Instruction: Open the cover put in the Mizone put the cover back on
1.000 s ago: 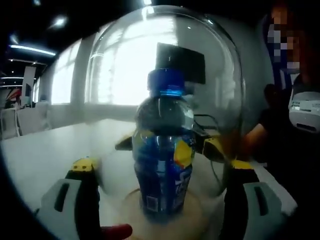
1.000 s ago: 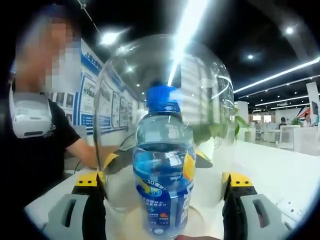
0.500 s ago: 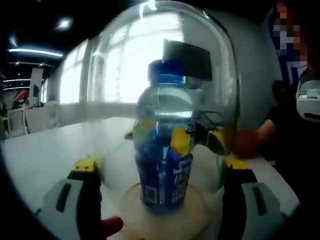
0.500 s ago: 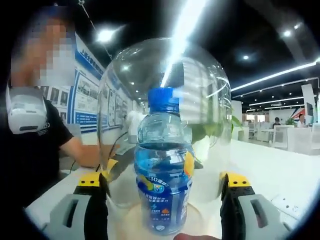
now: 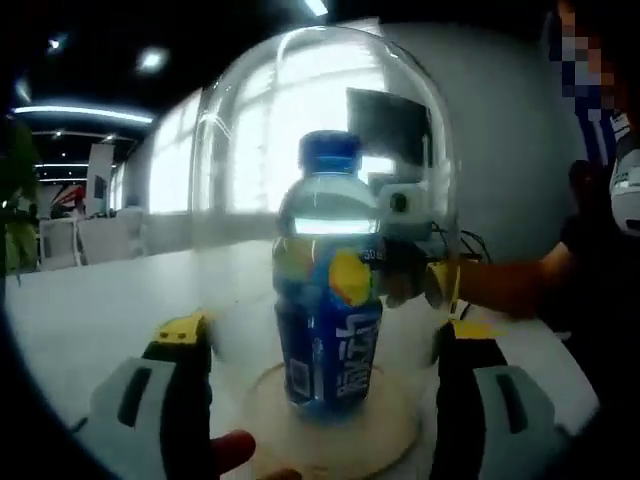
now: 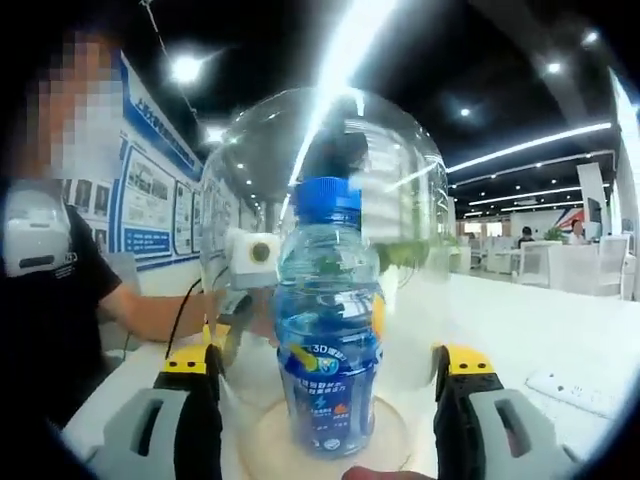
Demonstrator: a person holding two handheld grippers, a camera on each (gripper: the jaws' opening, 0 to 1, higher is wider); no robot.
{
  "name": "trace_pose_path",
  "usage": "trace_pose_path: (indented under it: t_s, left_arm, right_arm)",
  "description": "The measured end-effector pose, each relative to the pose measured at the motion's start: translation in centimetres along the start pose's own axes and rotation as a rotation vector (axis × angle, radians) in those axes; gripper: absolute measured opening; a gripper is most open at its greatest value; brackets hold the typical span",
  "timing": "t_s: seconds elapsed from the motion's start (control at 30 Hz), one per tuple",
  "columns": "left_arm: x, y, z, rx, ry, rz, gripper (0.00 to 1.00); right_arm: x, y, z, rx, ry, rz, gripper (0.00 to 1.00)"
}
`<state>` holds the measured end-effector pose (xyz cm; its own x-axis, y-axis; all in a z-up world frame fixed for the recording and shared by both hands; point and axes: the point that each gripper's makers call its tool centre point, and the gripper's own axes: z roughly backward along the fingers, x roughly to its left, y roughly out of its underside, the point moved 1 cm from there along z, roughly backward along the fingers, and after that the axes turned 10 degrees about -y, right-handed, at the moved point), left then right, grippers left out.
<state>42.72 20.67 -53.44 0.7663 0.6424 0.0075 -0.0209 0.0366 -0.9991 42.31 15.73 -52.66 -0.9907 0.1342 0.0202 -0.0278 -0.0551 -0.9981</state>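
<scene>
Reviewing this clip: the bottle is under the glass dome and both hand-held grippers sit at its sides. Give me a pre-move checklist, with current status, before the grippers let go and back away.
1. Mizone bottle upright on the round wooden base: ok.
2. Bottle's blue cap on: ok.
3. Glass dome over the bottle: ok.
4. Dome rim seated flush on the base all round: cannot tell; the near edge is hidden low in both views.
5. Left hand-held gripper and right hand-held gripper jaws flank the dome; whether the pads touch the glass: cannot tell.
6. White table bare beside the dome for backing away: ok; a power strip lies off to one side.
</scene>
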Motion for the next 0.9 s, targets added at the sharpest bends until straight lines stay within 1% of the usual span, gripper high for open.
trace_pose_path:
  t_s: [0.1, 0.23, 0.33, 0.43, 0.77, 0.9]
  left_arm:
    - [0.0, 0.0, 0.3, 0.008, -0.044, -0.007, 0.73]
    - [0.0, -0.1, 0.7, 0.031, -0.092, -0.007, 0.72]
    - [-0.2, 0.0, 1.2, 0.043, -0.140, -0.005, 0.70]
    - [-0.3, 0.0, 1.5, 0.045, -0.170, -0.005, 0.69]
    - [-0.1, 0.3, 2.1, 0.011, -0.224, 0.017, 0.65]
    - [-0.1, 0.3, 2.4, 0.001, -0.237, 0.023, 0.63]
  right_arm:
    - [0.2, 0.0, 0.2, 0.018, 0.039, 0.000, 0.77]
    - [0.4, -0.1, 0.5, 0.024, 0.086, 0.000, 0.75]
    - [0.5, -0.1, 0.7, 0.022, 0.121, -0.018, 0.74]
    - [0.6, -0.2, 0.9, 0.005, 0.159, -0.045, 0.73]
    - [1.5, -0.3, 1.5, -0.038, 0.261, -0.066, 0.69]
    - [1.8, -0.2, 1.8, -0.026, 0.282, -0.050, 0.66]
